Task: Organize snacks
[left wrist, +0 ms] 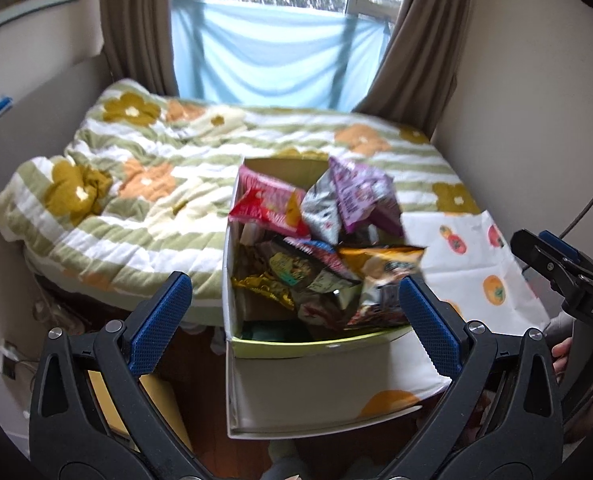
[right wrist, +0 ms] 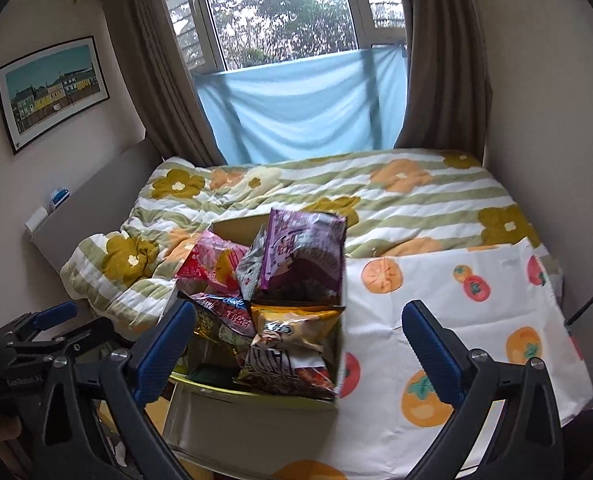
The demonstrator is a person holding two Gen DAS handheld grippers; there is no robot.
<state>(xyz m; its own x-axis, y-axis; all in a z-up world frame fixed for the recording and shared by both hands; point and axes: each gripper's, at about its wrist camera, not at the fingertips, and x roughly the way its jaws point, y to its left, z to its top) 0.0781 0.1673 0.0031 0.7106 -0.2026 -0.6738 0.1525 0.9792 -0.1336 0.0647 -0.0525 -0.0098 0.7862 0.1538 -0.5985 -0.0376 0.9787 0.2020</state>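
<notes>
Both tools, left tool (left wrist: 294, 300) and right tool (right wrist: 298, 330), hang spread wide and empty, near the box (left wrist: 316, 392) at the bed's (left wrist: 136, 200) near edge. Snack bags (left wrist: 320, 240) sit heaped inside it (loosely, some poking above the rim). Whichever bag gets handled, pinch a top seam, not the puffed middle.

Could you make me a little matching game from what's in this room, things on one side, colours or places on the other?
Things:
1. tallest snack bag
2. cloth with orange fruit
3. framed picture
4. snack bag at the box's back left

Matches:
A. on the left wall
B. purple
C. spread on the bed, right of the box
D. red and pink

Pairs: 1-B, 2-C, 3-A, 4-D
</notes>
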